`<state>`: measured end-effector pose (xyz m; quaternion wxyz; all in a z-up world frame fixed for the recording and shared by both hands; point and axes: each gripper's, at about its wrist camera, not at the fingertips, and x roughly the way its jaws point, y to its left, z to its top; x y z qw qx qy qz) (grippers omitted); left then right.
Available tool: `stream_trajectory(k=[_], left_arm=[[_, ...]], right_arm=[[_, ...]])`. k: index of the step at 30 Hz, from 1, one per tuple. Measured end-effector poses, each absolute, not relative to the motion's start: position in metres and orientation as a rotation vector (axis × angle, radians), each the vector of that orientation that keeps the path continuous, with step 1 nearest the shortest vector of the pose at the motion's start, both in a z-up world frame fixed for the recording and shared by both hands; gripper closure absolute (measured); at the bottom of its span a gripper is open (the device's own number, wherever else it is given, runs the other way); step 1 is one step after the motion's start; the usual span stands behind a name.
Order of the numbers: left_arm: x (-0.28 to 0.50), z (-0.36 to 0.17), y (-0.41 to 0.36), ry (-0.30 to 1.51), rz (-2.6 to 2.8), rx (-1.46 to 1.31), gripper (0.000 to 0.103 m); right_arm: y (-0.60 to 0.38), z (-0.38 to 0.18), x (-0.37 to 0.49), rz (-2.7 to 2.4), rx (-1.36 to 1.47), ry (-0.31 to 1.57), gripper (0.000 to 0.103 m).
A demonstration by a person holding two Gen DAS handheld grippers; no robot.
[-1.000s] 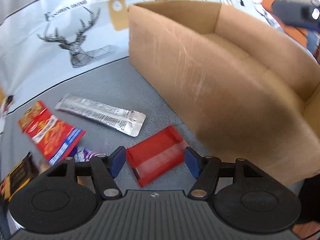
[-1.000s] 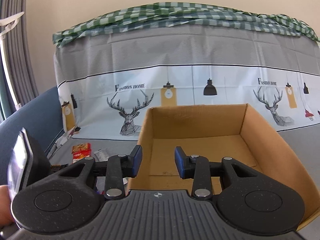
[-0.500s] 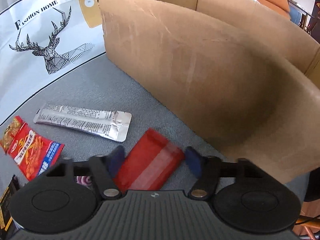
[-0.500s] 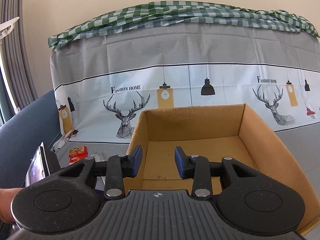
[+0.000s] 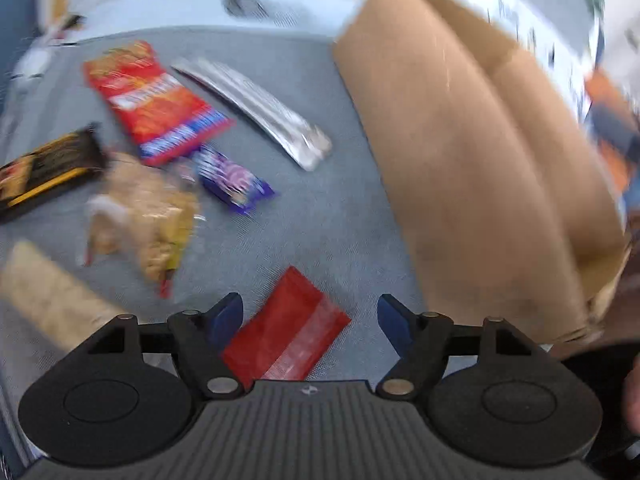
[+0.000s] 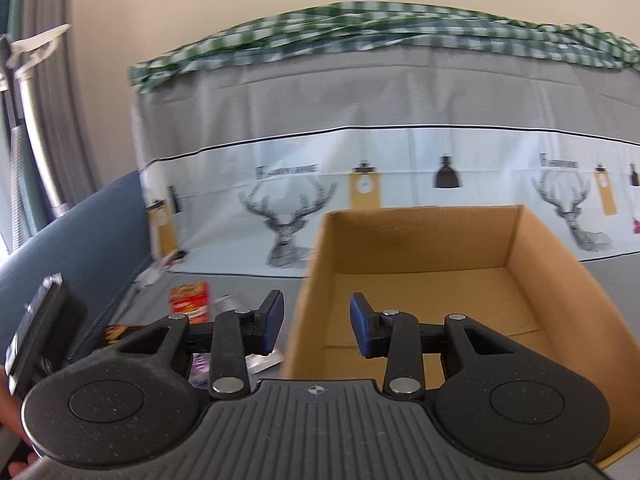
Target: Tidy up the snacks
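**Left wrist view: snacks loose on grey cloth, box beside them**

Left wrist view, blurred. The left gripper (image 5: 310, 314) points steeply down at the grey cloth (image 5: 320, 216); its jaws are opening. A red packet (image 5: 286, 338) lies flat on the cloth between the blue pads, nearer the left pad (image 5: 226, 316), with a clear gap to the right one; neither pad presses on it.

Items on the cloth, left of the box:
- silver packet (image 5: 256, 110), long, lying slantwise, nearest the box
- red and orange bag (image 5: 154, 102), beside the silver packet
- purple wrapper (image 5: 234, 180), just below the bag
- clear bag of pale biscuits (image 5: 148, 216), touching or overlapping the purple wrapper; too blurred to tell which
- black and yellow bar (image 5: 44, 172), at the left edge
- pale tan bar (image 5: 48, 296), lower left, partly behind the gripper

The cardboard box (image 5: 472, 168) stands on the right of this view, its outer wall facing the camera.

Right wrist view. The right gripper (image 6: 316, 326) hangs level with the near rim of the cardboard box (image 6: 424, 280), pads partly apart, nothing between them. The box is open at the top, its bare floor showing. Behind it hangs a cloth printed with deer and lamps (image 6: 360, 184), topped by green checked fabric (image 6: 360, 28). The red and orange bag (image 6: 190, 300) and a corner of the silver packet (image 6: 228, 302) show left of the box.
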<state>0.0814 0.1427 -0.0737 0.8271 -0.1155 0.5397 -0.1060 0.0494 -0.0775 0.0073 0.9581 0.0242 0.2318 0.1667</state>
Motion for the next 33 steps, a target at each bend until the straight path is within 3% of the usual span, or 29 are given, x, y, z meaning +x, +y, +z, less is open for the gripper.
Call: stream_trajectory(k=[4,8,17,19,21,25,30,33], left_arm=[[0.056,-0.045,0.183,0.985,-0.102,-0.401,0.026],[0.046,-0.039,0.211,0.932,0.033,-0.456,0.038],[0.056,-0.047,0.251,0.913,0.154,-0.633,0.038],[0.056,-0.047,0.254,0.915,0.16,-0.647,0.038],[0.06,-0.048,0.254,0.924,0.146,-0.654,0.038],[0.072,-0.057,0.251,0.948,0.133,-0.672,0.033],[0.082,-0.076,0.257,0.997,0.132,-0.781,0.033],[0.089,-0.082,0.256,1.014,0.141,-0.798,0.031]], right_arm=[[-0.057,0.004,0.033,0.431,0.037,0.49,0.064],[-0.029,-0.006,0.022,0.535,0.043,0.554,0.064],[0.02,-0.067,0.046,0.504,0.238,0.939,0.064],[0.026,-0.084,0.056,0.437,0.27,1.016,0.057],[0.03,-0.1,0.062,0.356,0.267,1.072,0.034],[0.042,-0.109,0.073,0.325,0.277,1.073,0.025],[0.061,-0.11,0.079,0.31,0.189,1.028,0.026],[0.073,-0.11,0.078,0.313,0.059,0.997,0.041]])
